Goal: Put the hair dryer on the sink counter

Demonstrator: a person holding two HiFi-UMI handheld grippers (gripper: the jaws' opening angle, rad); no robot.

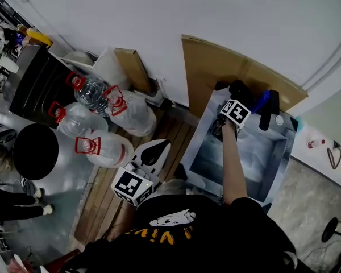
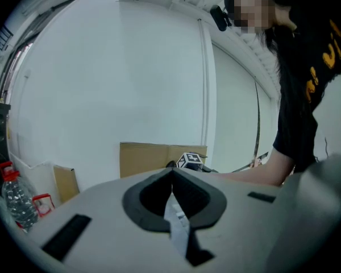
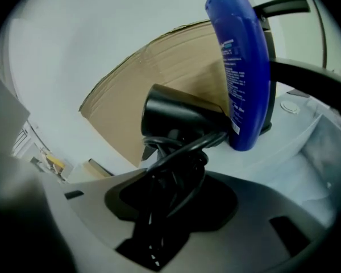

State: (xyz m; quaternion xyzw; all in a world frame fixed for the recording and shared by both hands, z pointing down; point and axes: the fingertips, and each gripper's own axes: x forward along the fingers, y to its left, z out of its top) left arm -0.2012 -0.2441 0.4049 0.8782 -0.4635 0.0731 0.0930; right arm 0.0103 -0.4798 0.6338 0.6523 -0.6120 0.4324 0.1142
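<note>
The black hair dryer (image 3: 179, 118), its cord wound round the handle, is in my right gripper (image 3: 169, 189), which is shut on the handle and cord bundle. In the head view the hair dryer (image 1: 239, 89) is at the back left corner of the white sink (image 1: 277, 172), just past my right gripper (image 1: 229, 102). Its barrel rests against a blue bottle (image 3: 244, 67) that stands on the back counter. My left gripper (image 1: 157, 149) hangs low beside the sink's left edge. Its jaws meet with nothing between them in the left gripper view (image 2: 171, 175).
Brown cardboard (image 1: 216, 67) leans on the wall behind the sink. A dark faucet (image 1: 270, 110) stands beside the blue bottle (image 1: 261, 102). Large water jugs (image 1: 94, 92) with red handles lie on the floor at left, near a round black bin (image 1: 35, 151) and a dark cabinet (image 1: 40, 84).
</note>
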